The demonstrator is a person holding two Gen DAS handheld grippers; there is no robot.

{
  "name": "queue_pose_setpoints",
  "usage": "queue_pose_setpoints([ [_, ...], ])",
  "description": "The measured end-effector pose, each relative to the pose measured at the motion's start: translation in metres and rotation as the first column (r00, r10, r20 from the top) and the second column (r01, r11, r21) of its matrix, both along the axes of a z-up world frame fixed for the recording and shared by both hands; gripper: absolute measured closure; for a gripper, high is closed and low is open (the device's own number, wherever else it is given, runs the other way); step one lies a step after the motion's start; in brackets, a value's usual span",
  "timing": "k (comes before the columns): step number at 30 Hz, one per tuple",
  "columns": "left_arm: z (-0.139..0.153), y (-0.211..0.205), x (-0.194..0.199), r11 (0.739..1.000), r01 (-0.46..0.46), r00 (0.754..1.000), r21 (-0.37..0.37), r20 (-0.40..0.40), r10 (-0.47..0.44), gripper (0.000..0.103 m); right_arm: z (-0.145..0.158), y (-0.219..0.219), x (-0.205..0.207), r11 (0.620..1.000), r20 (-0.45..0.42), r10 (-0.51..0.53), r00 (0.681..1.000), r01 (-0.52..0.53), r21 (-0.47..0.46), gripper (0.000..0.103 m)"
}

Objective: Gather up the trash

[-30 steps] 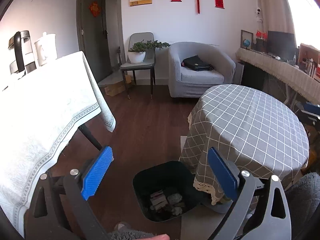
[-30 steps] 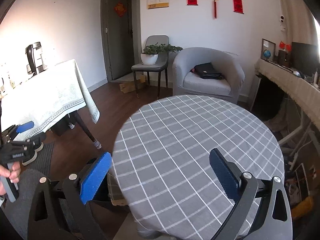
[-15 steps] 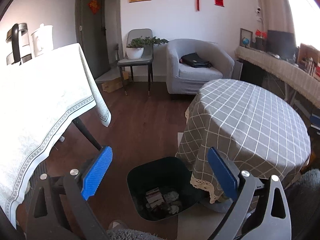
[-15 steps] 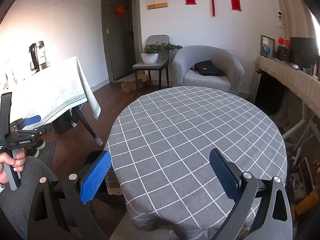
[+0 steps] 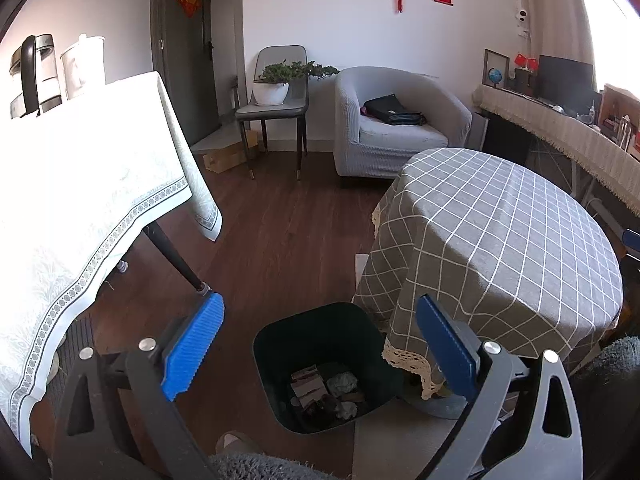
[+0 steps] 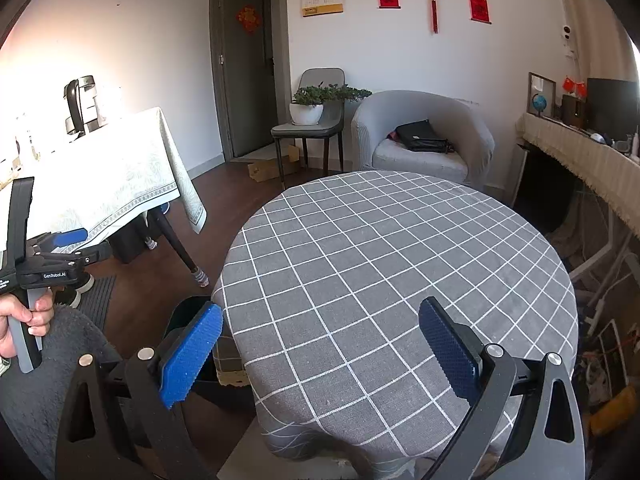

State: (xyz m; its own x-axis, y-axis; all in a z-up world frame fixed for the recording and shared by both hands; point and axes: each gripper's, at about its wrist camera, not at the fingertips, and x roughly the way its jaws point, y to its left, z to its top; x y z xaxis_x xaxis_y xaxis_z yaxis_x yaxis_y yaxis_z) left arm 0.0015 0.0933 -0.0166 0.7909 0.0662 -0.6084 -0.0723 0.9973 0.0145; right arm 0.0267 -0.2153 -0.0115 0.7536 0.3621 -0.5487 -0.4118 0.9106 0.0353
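A dark bin (image 5: 276,344) stands on the floor beside the round table, with crumpled paper and wrappers (image 5: 328,394) at its bottom. My left gripper (image 5: 320,340) hangs open above the bin, nothing between its blue pads. In the right wrist view my right gripper (image 6: 320,344) is open and empty over the near edge of the round table with the grey checked cloth (image 6: 400,264). No trash shows on that cloth. The bin's rim (image 6: 188,306) peeks out left of the table. A hand holds the left gripper (image 6: 64,240) at far left.
A table with a white cloth (image 5: 80,200) stands at left, a kettle (image 5: 34,74) on it. A grey armchair (image 5: 392,124) with a black bag, a chair with a potted plant (image 5: 280,84) and a long side table (image 5: 568,140) line the back. Wooden floor lies between.
Both views have pulled back and risen slightly; the bin sits a little lower and nearer centre under the left gripper. Both grippers stay open and empty.
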Motion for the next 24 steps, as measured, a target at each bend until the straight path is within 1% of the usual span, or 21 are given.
queue_pose_setpoints([
  [12, -0.0034, 0.0033, 0.0025, 1.0, -0.012, 1.0, -0.015, -0.019, 0.012, 0.004, 0.0013, -0.0006, 0.0023, 1.0, -0.012, -0.003, 1.0, 0.003, 0.006, 0.004],
  [24, -0.005, 0.0003, 0.005, 1.0, -0.004, 1.0, -0.004, -0.03, 0.004, 0.004, 0.0005, -0.001, 0.002, 1.0, -0.018, -0.005, 1.0, 0.005, 0.01, 0.004],
])
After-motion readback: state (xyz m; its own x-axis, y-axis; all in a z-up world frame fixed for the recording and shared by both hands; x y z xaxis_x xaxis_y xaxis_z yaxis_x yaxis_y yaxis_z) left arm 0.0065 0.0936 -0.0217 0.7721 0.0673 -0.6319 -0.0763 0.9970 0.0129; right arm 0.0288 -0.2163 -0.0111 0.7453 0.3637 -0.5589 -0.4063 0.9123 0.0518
